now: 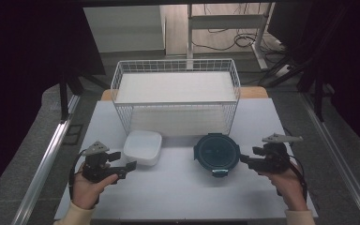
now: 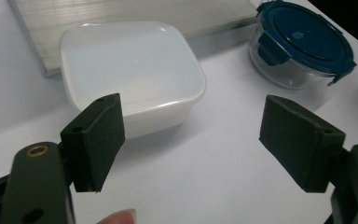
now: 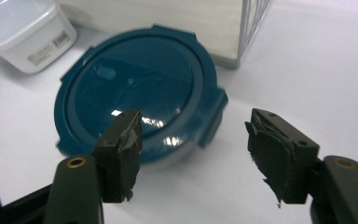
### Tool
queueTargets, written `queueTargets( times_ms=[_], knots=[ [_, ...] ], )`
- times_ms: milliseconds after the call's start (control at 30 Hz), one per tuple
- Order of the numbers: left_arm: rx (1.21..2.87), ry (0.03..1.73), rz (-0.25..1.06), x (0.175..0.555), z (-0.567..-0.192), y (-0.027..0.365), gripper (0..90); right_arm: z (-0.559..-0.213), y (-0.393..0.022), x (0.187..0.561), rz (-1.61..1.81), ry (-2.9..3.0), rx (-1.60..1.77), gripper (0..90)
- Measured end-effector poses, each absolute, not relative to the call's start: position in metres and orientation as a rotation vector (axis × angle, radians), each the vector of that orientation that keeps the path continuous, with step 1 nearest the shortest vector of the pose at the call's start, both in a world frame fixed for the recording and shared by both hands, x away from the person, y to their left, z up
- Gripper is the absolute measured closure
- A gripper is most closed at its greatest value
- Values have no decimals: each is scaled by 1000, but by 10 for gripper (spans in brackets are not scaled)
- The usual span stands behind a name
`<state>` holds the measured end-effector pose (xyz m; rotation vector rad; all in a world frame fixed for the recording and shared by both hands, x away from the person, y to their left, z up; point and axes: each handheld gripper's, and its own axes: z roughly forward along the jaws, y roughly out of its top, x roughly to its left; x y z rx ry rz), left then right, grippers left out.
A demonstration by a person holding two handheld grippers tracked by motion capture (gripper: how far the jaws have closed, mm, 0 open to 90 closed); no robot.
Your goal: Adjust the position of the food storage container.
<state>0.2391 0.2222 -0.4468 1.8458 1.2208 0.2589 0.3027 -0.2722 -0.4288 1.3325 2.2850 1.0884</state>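
On the white table (image 1: pixel 178 187) a round glass container with a dark teal clip-on lid (image 1: pixel 216 151) sits in front of a white wire basket (image 1: pixel 176 96), with a white square plastic tub (image 1: pixel 143 147) just to its left. The right gripper (image 1: pixel 244 160) hovers close beside the round container, jaws parted with nothing between them. The left gripper (image 1: pixel 127 165) rests near the tub, jaws wide apart and gripping nothing

Teal round lid (image 1: pixel 216 150); white tub (image 1: pixel 143 147); white wire basket (image 1: pixel 176 93).
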Motion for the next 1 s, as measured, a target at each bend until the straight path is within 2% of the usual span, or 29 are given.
queueTargets(
  times_ms=[200,433,1000],
  knots=[
    [1841,1216,259,237,-446,225,217,-412,-256,328,995,2342,1299,406],
    [1844,1226,250,240,-449,228,215,-413,-248,354,932,2398,1323,440],
    [1855,1238,251,241,-454,229,210,-426,-244,398,843,2444,1376,713]
  ],
)
